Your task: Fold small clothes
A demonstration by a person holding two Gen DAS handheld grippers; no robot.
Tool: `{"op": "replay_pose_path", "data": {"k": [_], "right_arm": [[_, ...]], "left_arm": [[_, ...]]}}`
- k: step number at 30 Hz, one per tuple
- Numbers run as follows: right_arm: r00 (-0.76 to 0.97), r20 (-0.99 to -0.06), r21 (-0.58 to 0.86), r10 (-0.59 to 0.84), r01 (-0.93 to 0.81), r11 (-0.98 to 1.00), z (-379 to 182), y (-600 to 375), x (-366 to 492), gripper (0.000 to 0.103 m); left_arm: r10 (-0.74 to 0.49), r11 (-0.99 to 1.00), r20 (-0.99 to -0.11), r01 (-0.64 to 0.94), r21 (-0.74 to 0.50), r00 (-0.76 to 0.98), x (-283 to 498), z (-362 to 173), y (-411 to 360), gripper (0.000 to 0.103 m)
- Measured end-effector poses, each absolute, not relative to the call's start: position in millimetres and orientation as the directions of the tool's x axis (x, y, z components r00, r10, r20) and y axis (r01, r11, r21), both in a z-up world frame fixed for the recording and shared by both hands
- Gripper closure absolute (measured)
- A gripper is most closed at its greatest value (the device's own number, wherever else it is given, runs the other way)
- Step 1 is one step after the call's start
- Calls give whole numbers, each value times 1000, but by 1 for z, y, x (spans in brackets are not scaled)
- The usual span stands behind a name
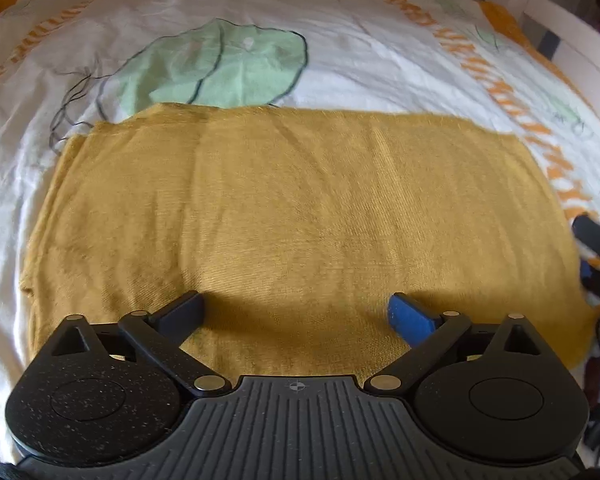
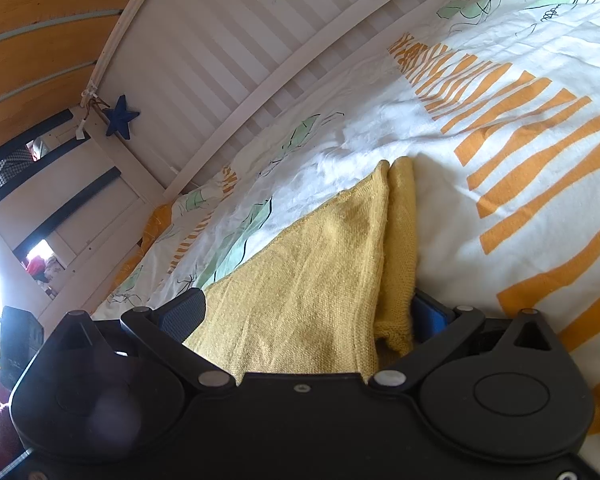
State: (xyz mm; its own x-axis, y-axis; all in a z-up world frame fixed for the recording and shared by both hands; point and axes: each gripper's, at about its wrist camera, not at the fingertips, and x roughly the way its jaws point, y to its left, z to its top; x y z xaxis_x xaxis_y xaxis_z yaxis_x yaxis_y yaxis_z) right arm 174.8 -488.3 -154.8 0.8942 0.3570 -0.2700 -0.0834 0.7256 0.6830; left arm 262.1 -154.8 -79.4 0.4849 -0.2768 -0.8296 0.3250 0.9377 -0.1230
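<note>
A mustard-yellow knit garment (image 1: 300,216) lies spread flat on a bed, filling the middle of the left wrist view from one side nearly to the other. Under it is a white duvet cover (image 1: 360,52) printed with pale green leaves and bands of orange strokes; one large green leaf (image 1: 220,68) sits just above the garment's far edge, in the upper centre of the frame.

The left gripper (image 1: 296,316) hovers low over the near edge of the garment at the bottom of the frame, its two fingers wide apart with nothing between them but the cloth underneath. Whether the tips touch the fabric I can't quite tell. At the right edge of that view a dark, blurred shape with a bit of blue shows beside the garment's corner, probably the other tool.

In the right wrist view, the right gripper (image 2: 308,312) has its fingers spread just as wide, and a folded corner of the garment (image 2: 312,280) runs between them and up toward the centre of the frame, with a narrower rolled strip of knit along its right side, touching the blue pad of the right finger. A white slatted bed frame (image 2: 220,40) crosses the upper left, with a small blue star (image 2: 120,117) hanging on it.
</note>
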Motion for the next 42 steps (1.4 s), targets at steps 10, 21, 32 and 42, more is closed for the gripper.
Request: {"op": "replay_pose_path", "data": {"k": [10, 21, 32, 42], "right_arm": [[830, -324, 746, 454, -72, 662, -148, -502, 191, 0], [617, -416, 809, 668, -84, 582, -140, -492, 250, 0], [650, -560, 704, 515, 45, 709, -120, -459, 254, 64], [621, -689, 479, 374, 1, 878, -23, -389, 272, 79]], "left_arm": [[-189, 969, -811, 239, -63, 554, 269, -54, -84, 11], [-254, 962, -823, 223, -159, 508, 290, -58, -59, 11], [-207, 975, -808, 181, -127, 552, 306, -46, -32, 11], [-251, 968, -786, 162, -192, 565, 310, -27, -8, 11]]}}
